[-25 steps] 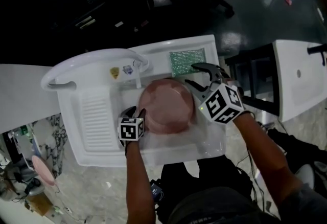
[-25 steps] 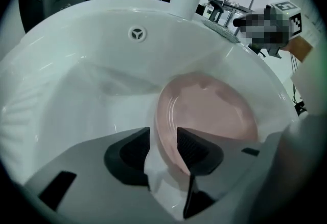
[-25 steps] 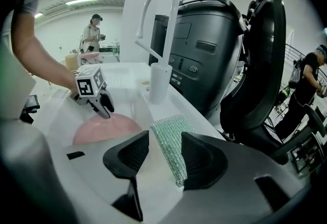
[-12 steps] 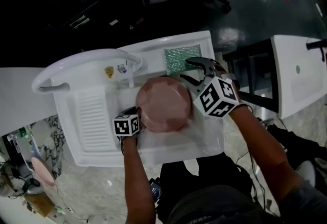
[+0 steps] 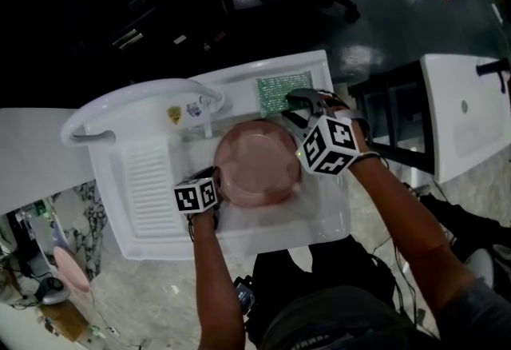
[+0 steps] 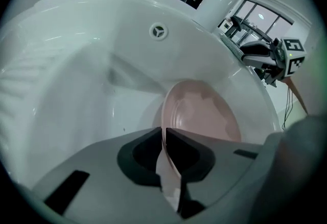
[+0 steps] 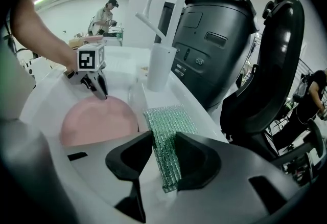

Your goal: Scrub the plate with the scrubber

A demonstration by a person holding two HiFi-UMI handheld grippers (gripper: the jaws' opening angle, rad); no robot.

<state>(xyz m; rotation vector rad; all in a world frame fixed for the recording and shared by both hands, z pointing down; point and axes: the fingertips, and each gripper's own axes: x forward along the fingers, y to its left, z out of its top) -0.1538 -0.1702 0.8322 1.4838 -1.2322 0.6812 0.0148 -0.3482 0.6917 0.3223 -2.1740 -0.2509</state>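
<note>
Now, sink point(image 5: 152, 180): we saw white plastic, its ribbed drainboard at left.
Plate point(image 5: 257, 163): pink, in the basin.
Left gripper point(image 6: 164, 133): jaws had just closed onto the plate's near rim.
Right gripper point(image 7: 163, 138): jaws, just closing, stood partly apart astride the scrubber point(image 7: 168, 118).
Scrubber: green, on the sink's back ledge.

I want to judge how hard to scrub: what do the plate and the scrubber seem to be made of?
The plate is probably plastic or melamine: pink, smooth, a dull sheen, a thin rim. The scrubber looks like green synthetic mesh: a ribbed weave that glitters in the light. Its inside is not visible.
</note>
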